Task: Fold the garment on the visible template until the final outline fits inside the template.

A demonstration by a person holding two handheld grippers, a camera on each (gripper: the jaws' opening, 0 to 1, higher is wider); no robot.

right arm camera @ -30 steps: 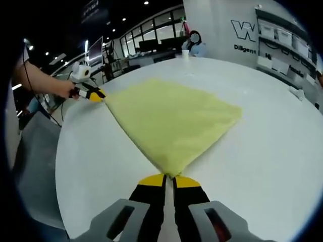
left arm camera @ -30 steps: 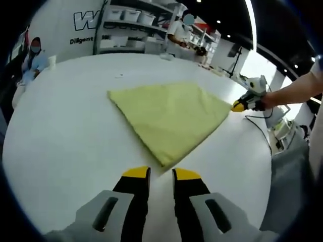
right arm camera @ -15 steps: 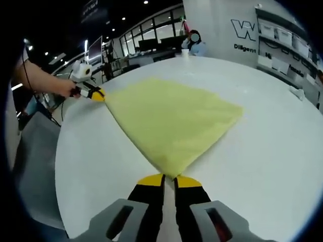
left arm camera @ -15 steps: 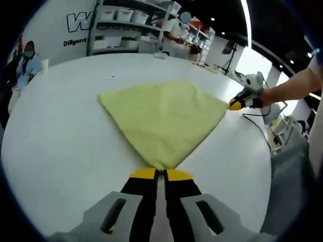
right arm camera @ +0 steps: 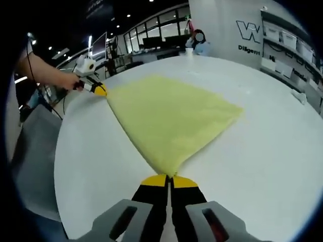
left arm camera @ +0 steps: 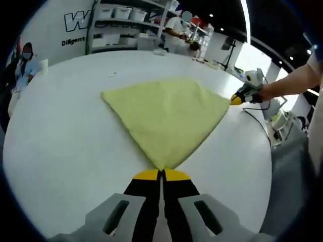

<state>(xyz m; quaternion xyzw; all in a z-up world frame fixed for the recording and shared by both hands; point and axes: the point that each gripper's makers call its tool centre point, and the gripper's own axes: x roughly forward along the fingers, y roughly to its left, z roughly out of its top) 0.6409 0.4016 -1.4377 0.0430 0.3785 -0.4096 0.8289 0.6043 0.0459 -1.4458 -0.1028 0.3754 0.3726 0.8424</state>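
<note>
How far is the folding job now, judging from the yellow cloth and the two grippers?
Done: the yellow cloth lies flat on the white table as a neat four-cornered shape, seemingly already folded. In hand: the left gripper is shut on one corner and the right gripper is shut on a neighbouring corner. Left: lifting these corners across for the next fold; no template outline is visible, so the final fit cannot be judged.

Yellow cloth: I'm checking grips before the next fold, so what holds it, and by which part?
The yellow cloth is held by both grippers, each shut on a corner: left gripper and right gripper on neighbouring corners.
</note>
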